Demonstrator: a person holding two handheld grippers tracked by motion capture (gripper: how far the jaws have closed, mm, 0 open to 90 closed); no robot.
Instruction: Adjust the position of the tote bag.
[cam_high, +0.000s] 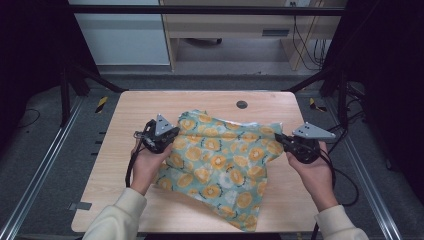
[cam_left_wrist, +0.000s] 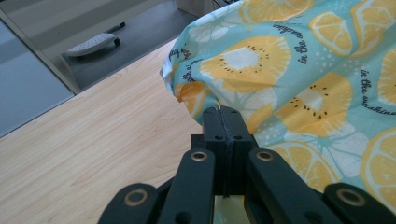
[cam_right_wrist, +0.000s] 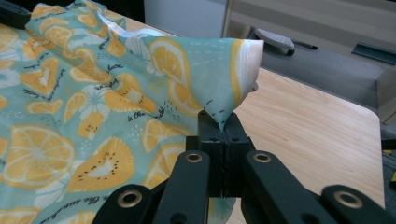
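Plainly, the wooden table (cam_high: 150, 105) carries the work: a teal cloth printed with lemon slices (cam_high: 220, 160) lies across its middle, rumpled, its near corner reaching the table's front edge and its far edge short of the small dark grommet (cam_high: 242, 104) at the back.

Both tongs are pressed together on the cloth. The left gripper (cam_high: 172, 136) pinches the cloth's left edge; the right gripper (cam_high: 280, 140) pinches its right corner. The step in hand, as I judge it, is lifting and spreading the cloth between the two hands.

To do it well, both hands should rise evenly and draw apart only until the slack between them is gone. Pull harder and a thin edge may slip from the jaws. The hanging near corner should clear the table before any fold is laid.

Differences between views:
- The high view gives the whole cloth and both hands relative to the table.
- The left gripper view shows the jaws meeting on a bunched fold of cloth (cam_left_wrist: 261, 74), with bare table to its left.
- The right gripper view shows the pinched corner (cam_right_wrist: 224, 84) standing up from the jaws, white underside turned out.
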